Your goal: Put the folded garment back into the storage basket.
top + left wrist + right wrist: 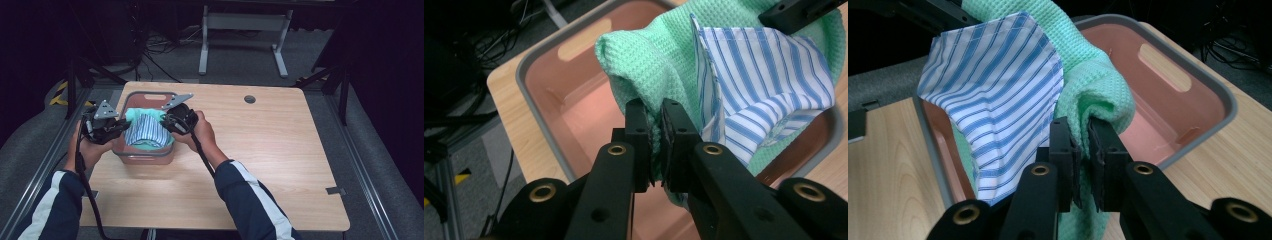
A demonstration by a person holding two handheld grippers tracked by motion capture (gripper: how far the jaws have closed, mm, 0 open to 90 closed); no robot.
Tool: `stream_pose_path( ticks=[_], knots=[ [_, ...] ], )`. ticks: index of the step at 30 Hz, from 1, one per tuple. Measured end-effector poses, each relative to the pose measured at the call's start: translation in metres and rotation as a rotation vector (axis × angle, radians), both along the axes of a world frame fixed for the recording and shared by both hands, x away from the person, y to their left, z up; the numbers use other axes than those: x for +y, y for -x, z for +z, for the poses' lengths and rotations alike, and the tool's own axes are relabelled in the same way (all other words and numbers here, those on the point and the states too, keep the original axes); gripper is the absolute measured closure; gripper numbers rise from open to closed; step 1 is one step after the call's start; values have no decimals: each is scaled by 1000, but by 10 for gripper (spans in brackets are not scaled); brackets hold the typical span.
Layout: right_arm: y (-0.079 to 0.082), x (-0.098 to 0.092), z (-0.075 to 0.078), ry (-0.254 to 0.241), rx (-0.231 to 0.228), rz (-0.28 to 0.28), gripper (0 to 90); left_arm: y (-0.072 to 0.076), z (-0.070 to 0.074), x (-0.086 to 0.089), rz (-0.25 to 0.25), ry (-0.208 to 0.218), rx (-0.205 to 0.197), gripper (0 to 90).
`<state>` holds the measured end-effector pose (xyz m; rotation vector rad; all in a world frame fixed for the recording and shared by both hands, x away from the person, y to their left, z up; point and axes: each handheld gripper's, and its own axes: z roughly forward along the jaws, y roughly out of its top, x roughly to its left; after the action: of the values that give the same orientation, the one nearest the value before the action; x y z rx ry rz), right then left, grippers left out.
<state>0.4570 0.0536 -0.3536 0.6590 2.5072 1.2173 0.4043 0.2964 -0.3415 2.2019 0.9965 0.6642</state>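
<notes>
Near the far left corner of the desk (280, 150) sits a pink bin (131, 155) with a grey rim. A green cloth (649, 60) and a striped cloth (769, 75) hang together over the bin's open top, lifted clear of its floor. The left claw (655, 135) pinches the green cloth's edge, and the right claw (1082, 145) pinches its opposite side. Gripping from 2 sides likely keeps the bundle spread and level over the opening.

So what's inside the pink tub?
The pink plastic tub has a green waffle-weave cloth with a blue-and-white striped cloth on it, both pinched by the left tongs and right tongs. The cloths hide part of the floor; the rest looks bare.
</notes>
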Motion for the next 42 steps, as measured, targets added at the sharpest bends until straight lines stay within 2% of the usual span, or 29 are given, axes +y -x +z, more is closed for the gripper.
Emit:
stream_pose_path(
  ticks=[3, 5, 10, 12, 13, 14, 16, 17, 18, 19, 20, 21, 24, 25, 28, 29, 32, 35, 36, 37, 39, 42],
  knots=[
    [-2, 13, -8, 29, -3, 8, 816, -3, -7, 4, 14, -9, 2, 837],
    [-3, 15, -10, 28, 3, 7, 816, -5, -10, 5, 25, -27, 7, 837],
    [-7, 22, -17, 38, 7, 6, 816, -10, -21, 7, 41, -37, 14, 837],
    [-8, 24, -20, 46, 8, 9, 813, -12, -26, 8, 48, -25, 13, 835],
    [-8, 25, -22, 52, 3, 2, 802, -12, -29, 8, 54, -21, 30, 832],
    [-8, 25, -23, 53, 2, -11, 793, -13, -31, 8, 52, -20, 29, 827],
    [-8, 26, -26, 55, 7, -16, 763, -14, -35, 8, 69, -21, 26, 784],
    [-8, 26, -28, 70, 4, -24, 730, -15, -36, 8, 84, -16, 22, 719],
    [-8, 25, -29, 80, -4, -33, 708, -14, -37, 8, 86, 2, 19, 685],
    [-8, 24, -29, 77, 1, -38, 704, -14, -37, 9, 83, 0, 9, 658],
    [-8, 22, -29, 68, 6, -42, 687, -12, -36, 8, 102, 2, 0, 632],
    [-7, 17, -28, 52, 0, -55, 663, -11, -35, 8, 106, 7, -9, 551],
    [-4, 11, -26, 38, -5, -53, 657, -5, -30, 3, 88, 18, -40, 510],
    [-1, 4, -25, 33, -24, -63, 646, -1, -28, -1, 66, 26, -56, 483],
    [2, -5, -24, 22, -36, -62, 637, 7, -27, -13, 42, 43, -82, 453],
    [4, -9, -23, 20, -42, -61, 621, 10, -28, -19, 33, 67, -83, 437],
    [9, -25, -21, 27, -65, -66, 581, 14, -29, -33, 13, 76, -88, 381],
    [13, -42, -20, 23, -63, -56, 533, 17, -31, -48, -9, 143, -74, 349],
    [14, -47, -20, 32, -71, -58, 527, 19, -31, -54, -12, 151, -83, 346],
    [16, -53, -21, 37, -77, -63, 526, 20, -31, -59, -29, 162, -92, 341],
    [20, -65, -22, 36, -69, -58, 537, 24, -32, -68, -67, 201, -79, 328],
    [27, -85, -23, 52, -80, -59, 530, 28, -32, -77, -98, 212, -79, 306]
  ],
)
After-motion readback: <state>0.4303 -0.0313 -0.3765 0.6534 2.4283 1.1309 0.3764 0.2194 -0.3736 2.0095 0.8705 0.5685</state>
